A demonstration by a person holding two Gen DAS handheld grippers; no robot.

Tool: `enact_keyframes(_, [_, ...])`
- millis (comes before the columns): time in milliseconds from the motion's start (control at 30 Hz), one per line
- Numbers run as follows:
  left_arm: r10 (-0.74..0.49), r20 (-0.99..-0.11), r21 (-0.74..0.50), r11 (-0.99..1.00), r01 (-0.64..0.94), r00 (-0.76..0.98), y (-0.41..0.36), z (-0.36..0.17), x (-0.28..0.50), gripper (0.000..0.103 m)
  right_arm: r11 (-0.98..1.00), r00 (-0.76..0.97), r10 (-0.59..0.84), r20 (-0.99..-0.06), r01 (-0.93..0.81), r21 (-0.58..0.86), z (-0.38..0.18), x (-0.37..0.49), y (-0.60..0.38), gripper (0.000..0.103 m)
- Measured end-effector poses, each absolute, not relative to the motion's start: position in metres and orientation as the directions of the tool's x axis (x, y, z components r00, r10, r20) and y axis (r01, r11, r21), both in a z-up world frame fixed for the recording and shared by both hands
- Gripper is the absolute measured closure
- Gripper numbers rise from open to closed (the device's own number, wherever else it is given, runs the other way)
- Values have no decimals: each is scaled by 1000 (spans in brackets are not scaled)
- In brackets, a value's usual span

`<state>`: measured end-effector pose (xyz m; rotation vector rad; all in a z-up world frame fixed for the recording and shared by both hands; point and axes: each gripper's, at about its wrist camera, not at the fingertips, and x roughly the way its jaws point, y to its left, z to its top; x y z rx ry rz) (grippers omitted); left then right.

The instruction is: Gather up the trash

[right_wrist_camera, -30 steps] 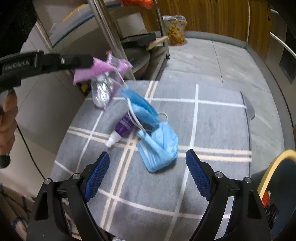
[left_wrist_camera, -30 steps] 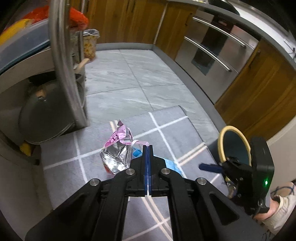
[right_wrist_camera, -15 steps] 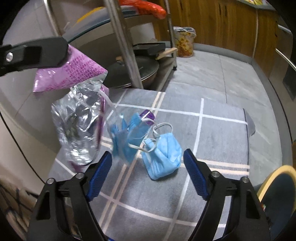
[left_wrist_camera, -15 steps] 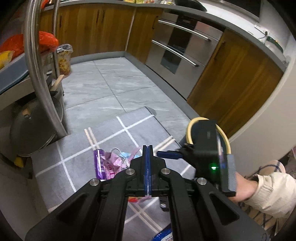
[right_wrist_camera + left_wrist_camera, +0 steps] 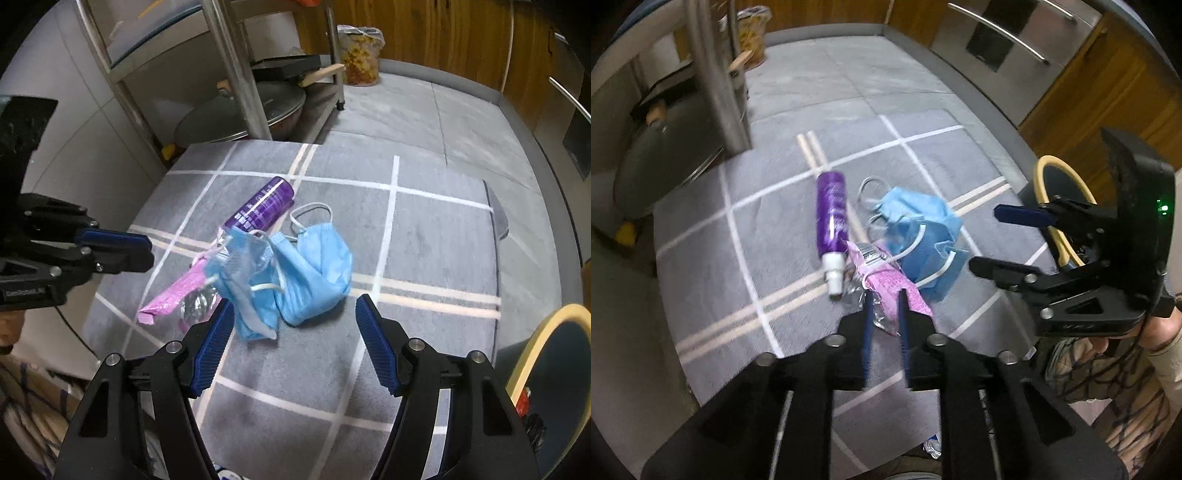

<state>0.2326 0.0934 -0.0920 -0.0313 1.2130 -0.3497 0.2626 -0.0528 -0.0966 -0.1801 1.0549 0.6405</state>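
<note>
Left gripper [image 5: 884, 314]: jaws slightly parted, holding nothing, poised just above the pink wrapper [image 5: 886, 280]. The wrapper lies flat on the grey rug [image 5: 701, 258], touching the spray bottle [image 5: 833, 221] on one side and the blue masks [image 5: 923, 236] on the other.

Right gripper [image 5: 295, 339]: jaws wide apart, holding nothing, hovering above the rug near the masks [image 5: 310, 269]. The purple bottle [image 5: 262, 206] lies on its side just behind them. A yellow-rimmed bin [image 5: 546, 350] stands at the rug's right edge. A steel rack [image 5: 229, 74] stands behind the rug.
</note>
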Motion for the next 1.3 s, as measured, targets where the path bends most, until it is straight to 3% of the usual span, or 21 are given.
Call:
enact_keyframes(67, [-280, -912, -214, 948, 235, 299, 97, -96, 229, 63, 801, 328, 405, -853, -578, 158, -98, 261, -49, 33])
enact_keyframes(133, [-273, -918, -211, 950, 230, 286, 98, -101, 227, 59, 795, 326, 404, -855, -587, 152, -99, 260, -45, 33])
enact_keyframes(833, [-248, -906, -242, 968, 63, 344, 148, -90, 232, 57, 657, 280, 387, -879, -752, 50, -124, 236, 27, 33])
enact_keyframes(900, [-245, -905, -242, 969, 52, 347, 152, -91, 233, 56, 654, 276, 386, -880, -755, 50, -127, 236, 30, 39])
enact_keyframes(967, [-241, -905, -243, 969, 41, 351, 155, -90, 233, 56, 648, 262, 378, -888, -760, 51, -134, 235, 33, 64])
enact_keyframes(1067, [-235, -905, -238, 971, 34, 355, 156, -90, 234, 55, 650, 242, 375, -895, -757, 67, -139, 235, 30, 90])
enact_keyframes(1133, [-232, -905, -235, 971, 34, 356, 156, -91, 236, 54, 649, 239, 390, -889, -757, 81, -132, 234, 24, 96])
enact_keyframes(1300, [-222, -905, -227, 973, 29, 363, 152, -91, 241, 53, 626, 276, 434, -858, -777, 67, -98, 223, 7, 97])
